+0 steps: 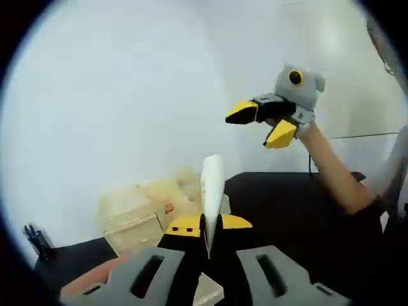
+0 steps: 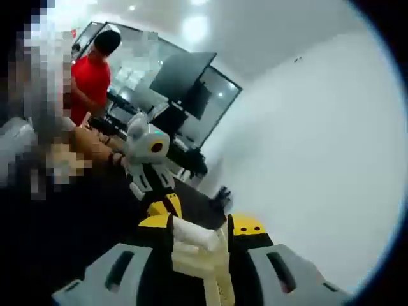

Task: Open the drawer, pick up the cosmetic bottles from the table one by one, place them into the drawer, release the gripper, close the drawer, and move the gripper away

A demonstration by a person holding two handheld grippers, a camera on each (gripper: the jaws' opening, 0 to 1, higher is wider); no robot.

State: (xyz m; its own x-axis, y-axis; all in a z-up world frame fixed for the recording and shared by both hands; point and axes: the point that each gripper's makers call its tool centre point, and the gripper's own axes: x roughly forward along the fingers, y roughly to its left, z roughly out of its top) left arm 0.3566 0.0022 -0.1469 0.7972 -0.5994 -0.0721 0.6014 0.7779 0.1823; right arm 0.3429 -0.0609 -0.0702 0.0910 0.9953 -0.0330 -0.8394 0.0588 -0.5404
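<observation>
Clamped between the yellow-tipped jaws of the left gripper, a slim white tapered cosmetic bottle stands upright above the black table. Behind it sits a pale wooden drawer box. Farther off, the right gripper hangs in the air with its jaws spread apart. Its own view shows pale cream objects between those jaws, and a person in a red shirt beyond

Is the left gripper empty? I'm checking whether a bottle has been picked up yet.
No: in the left gripper view the left gripper is shut on a white bottle that stands up between its jaws.
</observation>
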